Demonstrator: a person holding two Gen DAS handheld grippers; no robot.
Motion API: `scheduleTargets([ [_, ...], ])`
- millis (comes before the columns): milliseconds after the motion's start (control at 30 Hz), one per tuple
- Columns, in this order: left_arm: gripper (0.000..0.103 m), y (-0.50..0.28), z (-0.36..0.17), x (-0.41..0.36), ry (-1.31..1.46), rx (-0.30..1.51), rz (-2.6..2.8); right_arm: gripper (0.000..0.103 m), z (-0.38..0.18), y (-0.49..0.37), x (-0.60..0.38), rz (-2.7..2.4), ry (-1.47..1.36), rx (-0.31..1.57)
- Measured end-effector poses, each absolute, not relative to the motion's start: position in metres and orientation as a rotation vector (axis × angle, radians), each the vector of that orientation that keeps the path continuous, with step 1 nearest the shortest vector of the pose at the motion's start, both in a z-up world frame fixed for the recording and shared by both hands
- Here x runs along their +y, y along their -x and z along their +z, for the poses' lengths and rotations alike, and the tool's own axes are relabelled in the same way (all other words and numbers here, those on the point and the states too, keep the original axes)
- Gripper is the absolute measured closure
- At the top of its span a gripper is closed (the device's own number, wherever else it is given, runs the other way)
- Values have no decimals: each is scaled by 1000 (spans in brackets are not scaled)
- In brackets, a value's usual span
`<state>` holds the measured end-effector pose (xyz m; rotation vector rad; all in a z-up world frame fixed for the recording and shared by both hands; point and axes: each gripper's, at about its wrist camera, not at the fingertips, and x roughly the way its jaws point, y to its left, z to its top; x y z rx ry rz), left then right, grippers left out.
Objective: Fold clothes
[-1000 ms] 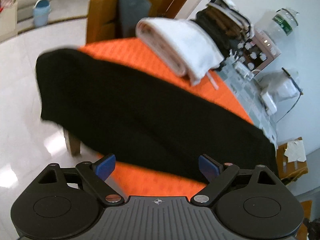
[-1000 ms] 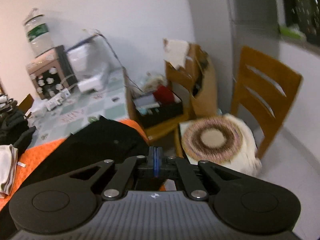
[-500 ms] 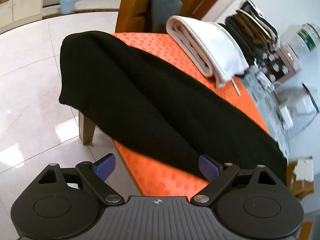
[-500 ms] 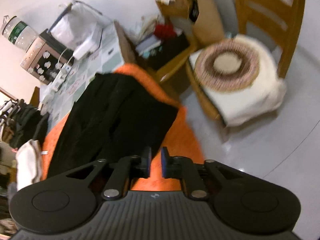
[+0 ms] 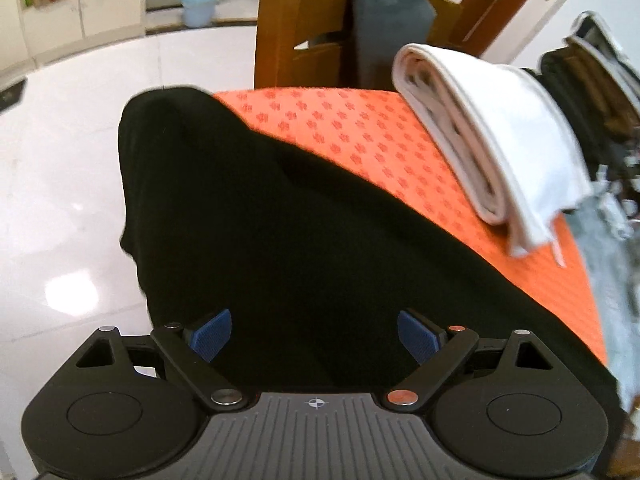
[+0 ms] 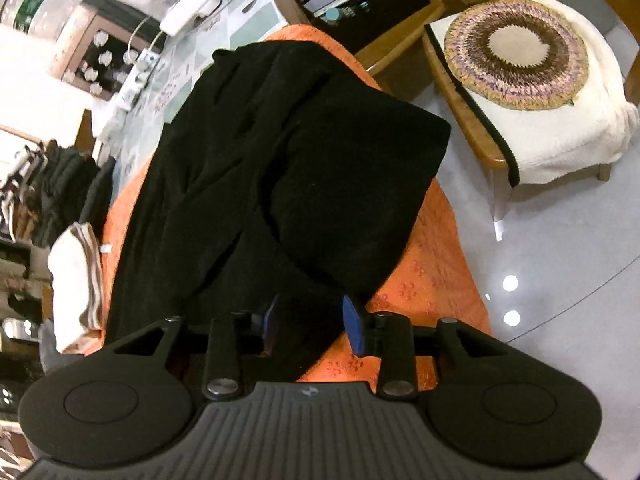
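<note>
A long black knitted garment point(image 5: 304, 216) lies stretched over a table covered with an orange patterned cloth point(image 5: 360, 136). In the left wrist view the garment runs from the far left corner of the table, where its end hangs over the edge, to the near right. The left gripper point(image 5: 316, 338) is directly above the near part of this garment; its two blue-padded fingers point(image 5: 211, 334) stand wide apart with the black fabric showing between them, and they hold nothing. Whether the pads touch the fabric, I cannot tell.

In the right wrist view the same black garment point(image 6: 280, 184) is folded partly over itself, with one thick fold lying on the right side near the table edge. The right gripper point(image 6: 310, 320) is at the near end of the garment. Its blue fingers point(image 6: 354, 326) are parted with a moderate gap, and a strip of black fabric passes between them, but they are not closed on it.

On the far right of the orange cloth, beside the black garment and apart from it, rests a folded white towel with beige stripes point(image 5: 492, 140). Behind the table stands a wooden chair with a grey cloth over its back point(image 5: 340, 28). To the right of the table, in the right wrist view, another wooden chair carries a white cushion with a round woven mat point(image 6: 516, 48).
</note>
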<state>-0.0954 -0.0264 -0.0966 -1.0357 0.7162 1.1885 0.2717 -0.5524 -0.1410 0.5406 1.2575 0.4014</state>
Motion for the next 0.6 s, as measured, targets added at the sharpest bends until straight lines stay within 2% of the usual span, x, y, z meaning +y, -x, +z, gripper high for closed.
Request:
scheduleTargets([
  [167, 12, 68, -113, 8, 909, 842, 1293, 56, -140, -270, -554, 395, -522, 1250],
  [300, 12, 56, -125, 22, 808, 943, 1364, 54, -141, -267, -556, 366, -538, 1239],
  [367, 11, 57, -129, 24, 790, 951, 1384, 53, -142, -266, -558, 351, -548, 1231],
  [433, 15, 60, -128, 22, 778, 933, 1401, 52, -142, -266, -560, 336, -561, 1213],
  [600, 61, 75, -118, 12, 784, 850, 1432, 49, -143, -271, -563, 295, -605, 1178],
])
